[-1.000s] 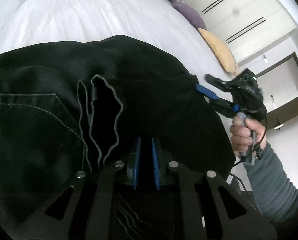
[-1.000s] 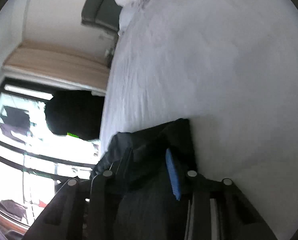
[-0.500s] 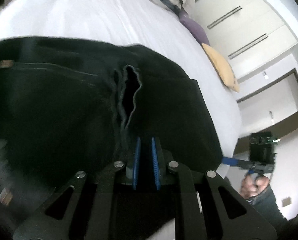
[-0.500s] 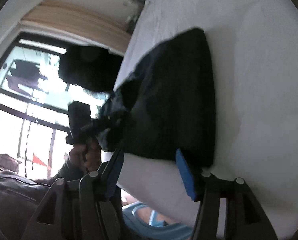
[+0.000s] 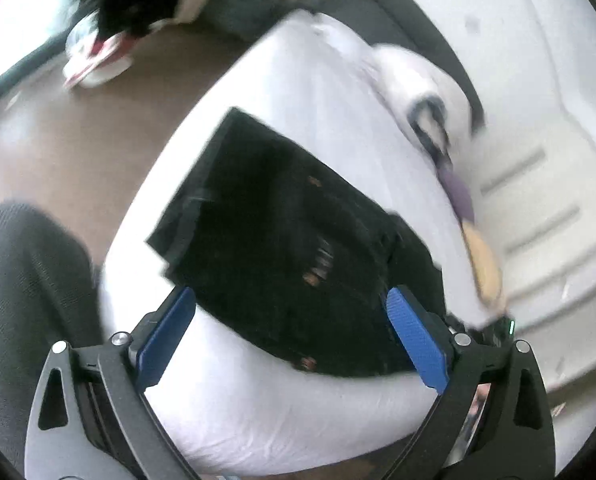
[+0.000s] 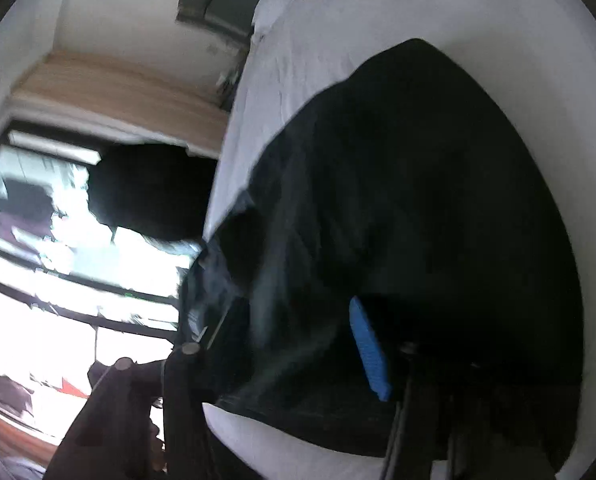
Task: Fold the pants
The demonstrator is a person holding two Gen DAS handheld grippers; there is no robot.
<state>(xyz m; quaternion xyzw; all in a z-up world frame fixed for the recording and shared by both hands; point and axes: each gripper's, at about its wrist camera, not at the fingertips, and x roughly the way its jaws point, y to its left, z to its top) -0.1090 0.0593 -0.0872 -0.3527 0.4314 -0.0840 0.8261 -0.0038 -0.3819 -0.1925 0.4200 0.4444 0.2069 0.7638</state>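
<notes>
Two grippers: our left gripper [image 5: 290, 344] has just sprung wide apart, empty, freeing the folded black pants [image 5: 294, 248] on the white bed [image 5: 298, 420]; we cannot tell our right gripper's [image 6: 282, 344] grip

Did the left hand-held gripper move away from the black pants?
Yes. The left hand-held gripper has pulled back from the black pants toward the near edge of the white bed, and its jaws have just been opening, with nothing gripped between them.
</notes>
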